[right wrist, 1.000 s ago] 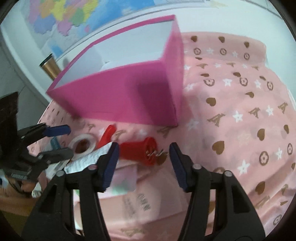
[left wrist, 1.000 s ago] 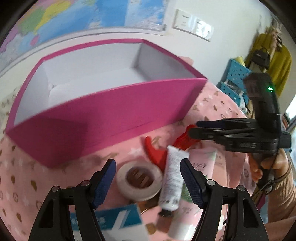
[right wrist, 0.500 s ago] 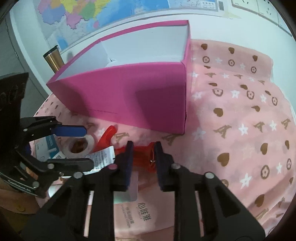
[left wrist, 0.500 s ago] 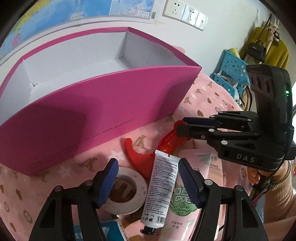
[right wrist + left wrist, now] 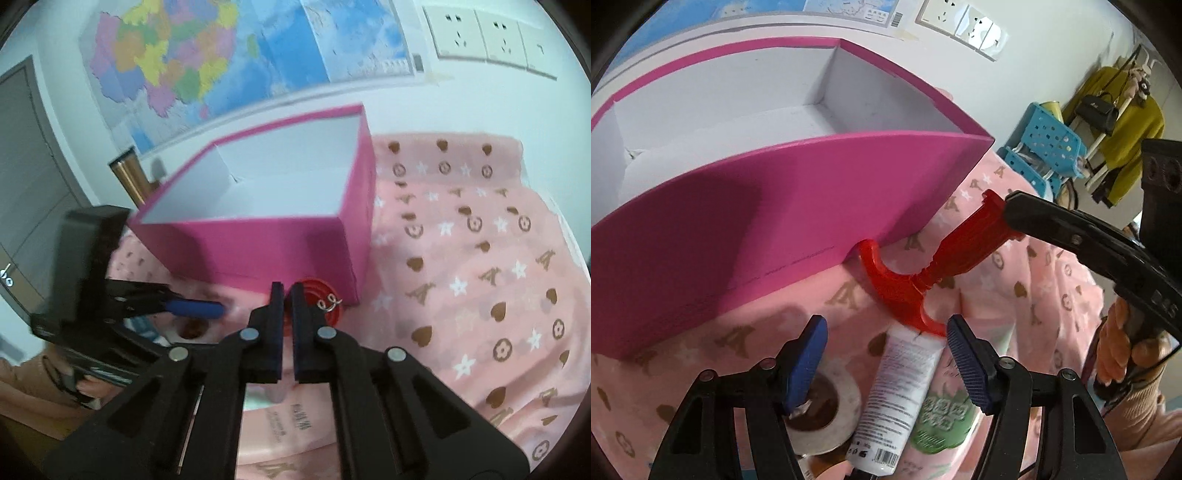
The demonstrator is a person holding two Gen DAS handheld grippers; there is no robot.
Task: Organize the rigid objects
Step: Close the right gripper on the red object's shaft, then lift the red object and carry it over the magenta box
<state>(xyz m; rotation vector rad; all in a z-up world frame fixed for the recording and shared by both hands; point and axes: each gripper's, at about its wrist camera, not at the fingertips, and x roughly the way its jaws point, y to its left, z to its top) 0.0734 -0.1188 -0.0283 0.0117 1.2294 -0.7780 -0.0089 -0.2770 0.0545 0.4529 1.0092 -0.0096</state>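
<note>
A red plastic tool [image 5: 960, 247] with a curved head hangs tilted above the pink cloth, its handle end pinched in my right gripper [image 5: 1015, 214]. In the right wrist view that gripper [image 5: 287, 291] is shut, with the tool's red end [image 5: 325, 295] showing just past the pads. The open pink box [image 5: 775, 206] with a white inside stands right behind; the same box [image 5: 258, 243] looks empty. My left gripper [image 5: 886, 354] stands open above a white tube [image 5: 901, 398] and a tape roll [image 5: 827, 417], touching neither.
A pink and green pouch [image 5: 945, 417] lies under the tube. A metal cup [image 5: 131, 173] stands behind the box by the wall. Beyond the table are a blue crate [image 5: 1049, 147] and a yellow coat [image 5: 1126, 122]. Patterned pink cloth [image 5: 461, 258] spreads to the right.
My right gripper closed on the red tool's handle and raised it, tilting the tool up off the cloth. My left gripper drew closer over the tube and tape, still open.
</note>
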